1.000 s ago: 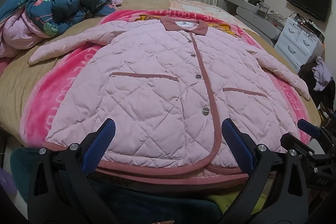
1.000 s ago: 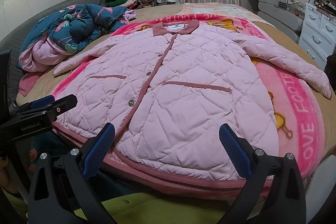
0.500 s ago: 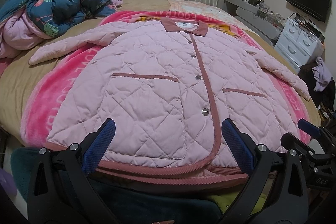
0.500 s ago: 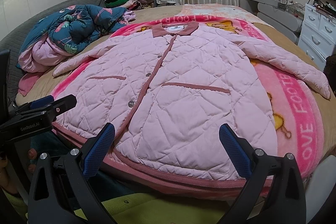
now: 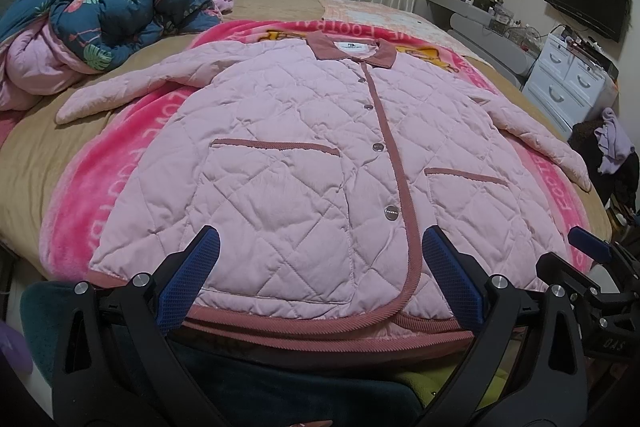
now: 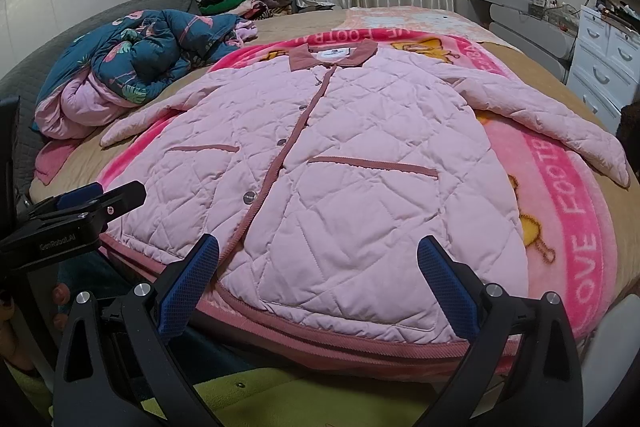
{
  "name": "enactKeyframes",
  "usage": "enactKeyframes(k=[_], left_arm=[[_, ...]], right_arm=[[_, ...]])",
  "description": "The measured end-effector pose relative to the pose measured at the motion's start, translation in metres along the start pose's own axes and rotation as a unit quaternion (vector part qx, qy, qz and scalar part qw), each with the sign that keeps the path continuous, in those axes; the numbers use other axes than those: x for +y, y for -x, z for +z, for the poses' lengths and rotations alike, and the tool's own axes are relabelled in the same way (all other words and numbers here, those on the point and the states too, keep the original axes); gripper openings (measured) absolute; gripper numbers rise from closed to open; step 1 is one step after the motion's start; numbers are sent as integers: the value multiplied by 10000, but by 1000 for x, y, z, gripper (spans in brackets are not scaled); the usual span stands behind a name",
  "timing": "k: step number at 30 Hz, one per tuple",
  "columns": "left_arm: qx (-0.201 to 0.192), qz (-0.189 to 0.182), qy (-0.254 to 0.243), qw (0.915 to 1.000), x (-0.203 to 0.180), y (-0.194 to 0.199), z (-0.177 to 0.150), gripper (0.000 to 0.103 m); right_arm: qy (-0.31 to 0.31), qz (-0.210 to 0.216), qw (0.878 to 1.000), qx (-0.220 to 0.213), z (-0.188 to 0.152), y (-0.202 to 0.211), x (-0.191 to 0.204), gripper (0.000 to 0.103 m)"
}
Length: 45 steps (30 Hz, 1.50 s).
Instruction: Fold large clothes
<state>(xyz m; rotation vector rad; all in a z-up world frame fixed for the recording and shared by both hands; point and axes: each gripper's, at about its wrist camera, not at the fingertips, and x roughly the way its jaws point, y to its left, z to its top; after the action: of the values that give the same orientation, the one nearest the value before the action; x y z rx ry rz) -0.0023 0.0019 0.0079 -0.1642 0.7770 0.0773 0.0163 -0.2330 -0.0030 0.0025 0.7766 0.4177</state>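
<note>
Two claws, the left claw (image 5: 320,277) and the right claw (image 6: 318,277), hang wide open and empty at the hem of the pink quilted button-front jacket (image 6: 340,163), spread flat on the pink fleece blanket (image 6: 568,211) over the bed. We should pinch hem corners deeply (padding slips). Our fingers hide part of the hem.

One jacket (image 5: 304,163), two blankets (image 5: 120,187).

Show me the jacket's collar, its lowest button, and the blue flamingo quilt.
collar (image 5: 352,50), left wrist view, on its left flap.
lowest button (image 5: 391,212), left wrist view, on its face.
flamingo quilt (image 6: 148,55), right wrist view, on a blue fold.
</note>
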Motion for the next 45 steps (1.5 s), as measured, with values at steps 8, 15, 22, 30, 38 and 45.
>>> enactKeyframes(k=[8,15,22,30,38,45], left_arm=[[-2,3,-5,10000,0,0,-1,94],[-3,-29,19,10000,0,0,1,94],[-5,1,72,10000,2,-3,14,94],[-6,65,-8,10000,0,-15,28,94],[2,93,-89,9999,-6,-27,48,94],[11,135,-78,9999,-11,-41,72,94]], right_arm=[[20,13,10000,-18,-1,-1,0,99],[103,47,9999,-41,0,-3,2,99],[81,34,10000,-35,3,-5,1,99],[62,11,9999,-122,15,-12,-2,99],[-64,-74,9999,-139,41,-26,-15,99],[-185,-72,9994,-267,70,-38,-28,99]])
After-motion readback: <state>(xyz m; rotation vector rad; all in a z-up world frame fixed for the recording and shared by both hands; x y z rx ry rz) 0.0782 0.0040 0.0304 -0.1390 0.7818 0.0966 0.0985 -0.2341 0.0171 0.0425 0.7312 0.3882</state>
